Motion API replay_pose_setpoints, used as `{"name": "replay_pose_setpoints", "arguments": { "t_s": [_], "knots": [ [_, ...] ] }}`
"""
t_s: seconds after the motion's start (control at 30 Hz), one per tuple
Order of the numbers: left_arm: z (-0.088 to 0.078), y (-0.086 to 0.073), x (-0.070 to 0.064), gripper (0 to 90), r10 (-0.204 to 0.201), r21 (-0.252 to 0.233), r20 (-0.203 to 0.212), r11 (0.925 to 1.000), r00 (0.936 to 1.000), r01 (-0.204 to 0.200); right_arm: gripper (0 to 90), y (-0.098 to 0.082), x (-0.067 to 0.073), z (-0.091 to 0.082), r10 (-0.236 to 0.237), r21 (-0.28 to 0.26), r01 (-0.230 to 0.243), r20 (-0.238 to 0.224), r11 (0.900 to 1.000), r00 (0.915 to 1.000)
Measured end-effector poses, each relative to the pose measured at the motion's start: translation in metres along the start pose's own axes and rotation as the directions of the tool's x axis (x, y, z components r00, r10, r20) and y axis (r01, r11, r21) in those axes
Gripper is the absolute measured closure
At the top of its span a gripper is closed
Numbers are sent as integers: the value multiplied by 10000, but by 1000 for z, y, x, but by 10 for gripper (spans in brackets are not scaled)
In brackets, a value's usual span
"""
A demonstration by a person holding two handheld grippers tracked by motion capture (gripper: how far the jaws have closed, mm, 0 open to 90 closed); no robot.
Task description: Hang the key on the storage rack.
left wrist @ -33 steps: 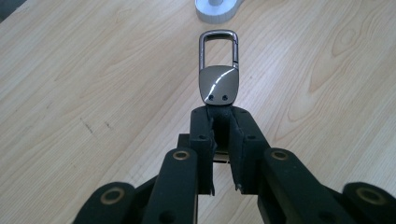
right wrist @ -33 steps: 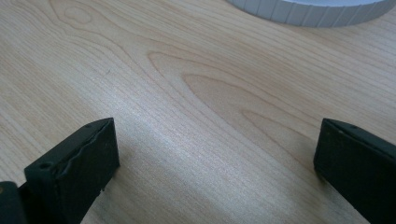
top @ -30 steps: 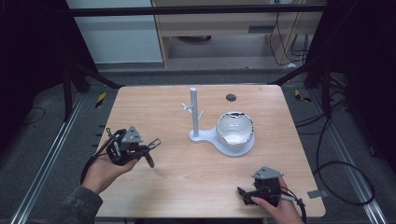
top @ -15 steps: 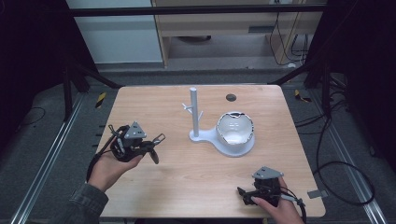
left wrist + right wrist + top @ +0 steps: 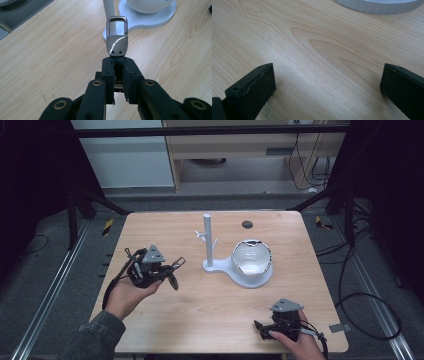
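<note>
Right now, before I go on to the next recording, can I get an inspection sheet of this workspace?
Surface: light wooden table, a small dark round spot near its far edge.
Job's things: metal key clip clamped in the left gripper, its loop pointing toward the white stand; a white bowl sits on the stand's base.
Clutter: nothing seen on the table.
Grippers: left shut on the key clip, held above the table; right gripper open, nothing between its jaws, at the near right edge.
Cables: a black cable loops from the left gripper; more cables lie on the floor at right.
Surroundings: dark frame posts, floor rails, wooden shelving behind.
</note>
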State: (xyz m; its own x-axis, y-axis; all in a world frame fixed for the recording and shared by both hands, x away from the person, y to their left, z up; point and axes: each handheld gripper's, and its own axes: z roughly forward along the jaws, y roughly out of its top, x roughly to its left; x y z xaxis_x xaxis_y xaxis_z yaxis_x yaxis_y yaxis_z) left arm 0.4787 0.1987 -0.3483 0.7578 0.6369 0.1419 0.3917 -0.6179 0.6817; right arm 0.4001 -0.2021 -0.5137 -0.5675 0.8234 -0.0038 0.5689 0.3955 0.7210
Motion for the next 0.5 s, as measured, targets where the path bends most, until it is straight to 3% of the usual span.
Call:
{"name": "replay_pose_setpoints", "arguments": {
  "t_s": [0.5],
  "knots": [
    [7,26,2,801,-393,-501,-108,9980,9992,387,4,0,0,0,-1,1,1,-1,10000,10000]
  ]
}}
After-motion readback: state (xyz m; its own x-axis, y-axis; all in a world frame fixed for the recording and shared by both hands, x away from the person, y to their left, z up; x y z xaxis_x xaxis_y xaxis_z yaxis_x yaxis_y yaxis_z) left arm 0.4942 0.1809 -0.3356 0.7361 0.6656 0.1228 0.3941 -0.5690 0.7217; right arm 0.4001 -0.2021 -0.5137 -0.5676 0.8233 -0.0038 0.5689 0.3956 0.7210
